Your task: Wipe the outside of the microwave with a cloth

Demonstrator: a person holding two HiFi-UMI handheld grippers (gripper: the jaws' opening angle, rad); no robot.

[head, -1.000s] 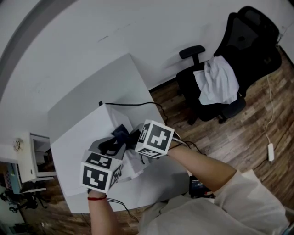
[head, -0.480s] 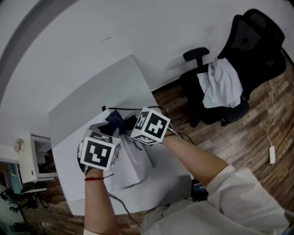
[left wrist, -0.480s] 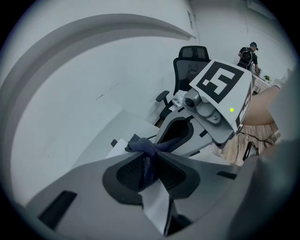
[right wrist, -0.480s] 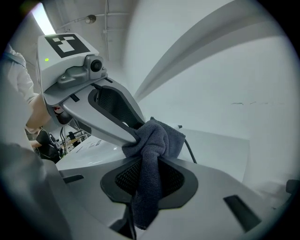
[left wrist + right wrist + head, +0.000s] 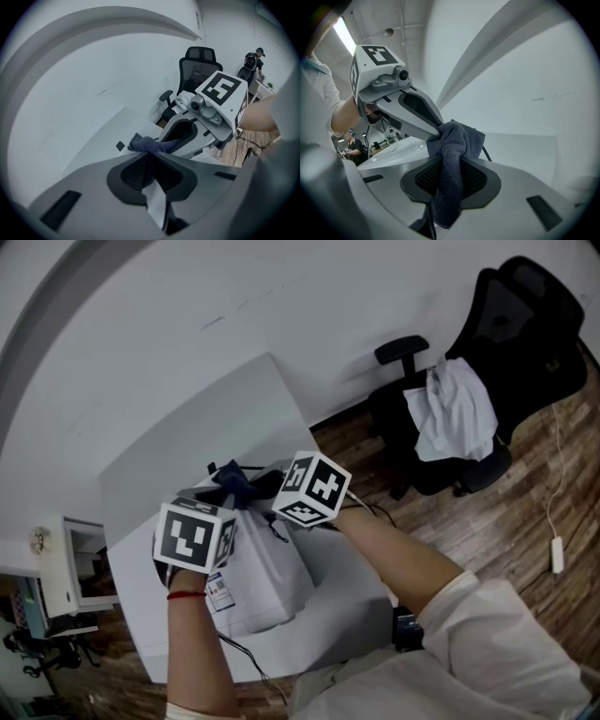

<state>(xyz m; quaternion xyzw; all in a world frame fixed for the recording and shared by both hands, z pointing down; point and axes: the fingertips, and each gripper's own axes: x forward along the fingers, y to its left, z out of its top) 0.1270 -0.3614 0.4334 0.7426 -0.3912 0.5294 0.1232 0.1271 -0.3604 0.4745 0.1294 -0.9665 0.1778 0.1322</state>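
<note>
While the right gripper (image 5: 451, 161) clamps the cloth (image 5: 459, 138) and the left gripper (image 5: 149, 151), jaws just closing, pinches its other end, spreading it flat onto the microwave (image 5: 272, 577) beneath their tips looks wise.

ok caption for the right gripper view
Right gripper clamped on a dark blue cloth; left gripper, jaws just closing, grips its far end.

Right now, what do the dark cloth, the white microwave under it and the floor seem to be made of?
Cloth: soft dark-blue fabric, probably microfibre; a fine looped weave shows and it folds limply.
Microwave: smooth, matt white shell. It could be painted metal or plastic; I can't tell which.
Floor: brown planks with visible grain, so wood or a wood-look laminate.
</note>
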